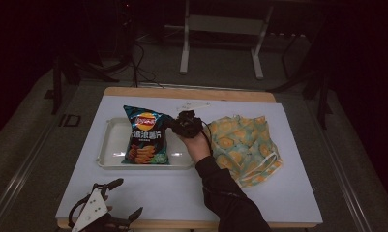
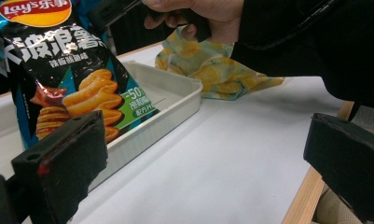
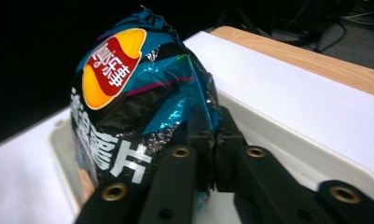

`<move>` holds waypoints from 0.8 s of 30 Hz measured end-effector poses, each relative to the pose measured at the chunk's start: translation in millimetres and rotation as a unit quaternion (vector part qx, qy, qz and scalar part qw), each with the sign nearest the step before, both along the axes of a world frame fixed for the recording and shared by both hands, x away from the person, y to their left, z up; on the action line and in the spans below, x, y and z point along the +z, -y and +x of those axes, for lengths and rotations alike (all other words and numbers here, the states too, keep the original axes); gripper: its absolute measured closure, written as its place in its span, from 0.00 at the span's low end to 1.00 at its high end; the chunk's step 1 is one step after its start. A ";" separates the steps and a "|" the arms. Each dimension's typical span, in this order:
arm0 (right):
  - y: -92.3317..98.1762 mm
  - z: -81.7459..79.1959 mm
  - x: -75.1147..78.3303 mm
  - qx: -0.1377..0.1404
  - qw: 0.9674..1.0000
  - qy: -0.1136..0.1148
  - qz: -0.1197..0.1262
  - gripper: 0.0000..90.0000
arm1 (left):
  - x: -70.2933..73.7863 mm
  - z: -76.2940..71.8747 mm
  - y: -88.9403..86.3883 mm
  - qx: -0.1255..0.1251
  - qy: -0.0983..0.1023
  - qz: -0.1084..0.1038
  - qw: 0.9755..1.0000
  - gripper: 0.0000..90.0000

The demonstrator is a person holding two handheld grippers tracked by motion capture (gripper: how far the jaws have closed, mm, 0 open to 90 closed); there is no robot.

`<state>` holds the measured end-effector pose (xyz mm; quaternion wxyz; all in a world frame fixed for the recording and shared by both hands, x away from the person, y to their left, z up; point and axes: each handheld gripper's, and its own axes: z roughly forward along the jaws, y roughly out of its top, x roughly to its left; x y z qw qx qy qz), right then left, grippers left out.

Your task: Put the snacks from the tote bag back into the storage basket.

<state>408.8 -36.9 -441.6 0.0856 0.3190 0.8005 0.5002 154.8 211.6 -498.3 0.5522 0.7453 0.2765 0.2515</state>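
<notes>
A blue and black chip bag (image 1: 145, 135) stands tilted in the white tray (image 1: 111, 140) at the table's centre left. My right gripper (image 1: 173, 124), held by a hand reaching in from the bottom, meets the bag's upper right edge. In the right gripper view the jaws (image 3: 215, 135) pinch the crinkled side seam of the chip bag (image 3: 128, 93) above the tray (image 3: 278, 135). My left gripper (image 1: 128, 198) rests at the table's front left corner. Its jaws (image 2: 205, 149) stand wide apart with nothing between them, facing the chip bag (image 2: 68, 79) and tray (image 2: 175, 93).
A yellow and teal patterned cloth (image 1: 245, 145) lies crumpled on the white table cover (image 1: 182, 193) right of the tray. A small flat white piece (image 1: 191, 104) sits near the far wooden edge. The sleeve (image 2: 315, 42) crosses above the cloth (image 2: 208, 70).
</notes>
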 end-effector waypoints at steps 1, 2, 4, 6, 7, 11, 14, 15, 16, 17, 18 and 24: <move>0.7 0.7 0.2 -0.002 1.000 0.001 -0.001 0.88 | 0.0 0.1 -0.1 0.000 0.000 0.000 1.000 0.00; 1.4 1.1 0.8 -0.004 1.000 0.003 -0.001 0.86 | 0.0 0.1 -0.2 0.000 0.000 0.000 1.000 0.00; 3.1 1.3 3.0 -0.006 1.000 0.005 -0.003 0.79 | 0.0 0.2 -0.1 0.000 0.000 0.000 1.000 0.00; 4.5 1.2 5.8 -0.008 1.000 0.009 -0.009 0.77 | -0.1 0.2 0.2 0.000 -0.001 0.000 1.000 0.00; 5.4 1.2 7.2 -0.010 1.000 0.010 -0.010 0.73 | -0.1 0.3 0.4 0.000 -0.001 -0.001 1.000 0.00; 9.3 -0.6 13.4 -0.014 1.000 0.015 -0.019 0.62 | -0.1 0.5 0.2 0.000 0.000 0.001 1.000 0.00; 13.8 -3.1 17.9 -0.016 0.999 0.023 -0.021 0.53 | -0.1 1.0 0.1 0.002 -0.001 0.000 1.000 0.00; 16.0 -3.4 19.7 -0.017 0.999 0.022 -0.017 0.51 | -0.1 1.0 0.2 0.002 -0.002 0.000 1.000 0.00; 18.3 -3.1 21.4 -0.013 1.000 0.020 -0.015 0.48 | -0.1 1.0 0.2 0.002 -0.001 0.000 1.000 0.00; 20.2 -3.1 23.3 -0.013 1.000 0.020 -0.016 0.45 | 0.0 0.9 0.3 0.002 -0.001 0.001 1.000 0.00; 22.5 -3.6 25.5 -0.014 1.000 0.020 -0.015 0.43 | -0.1 0.9 0.4 0.002 -0.001 0.000 1.000 0.00; 34.5 -5.3 37.7 0.003 1.000 0.015 -0.006 0.27 | -0.2 1.4 0.4 0.004 -0.003 0.001 1.000 0.00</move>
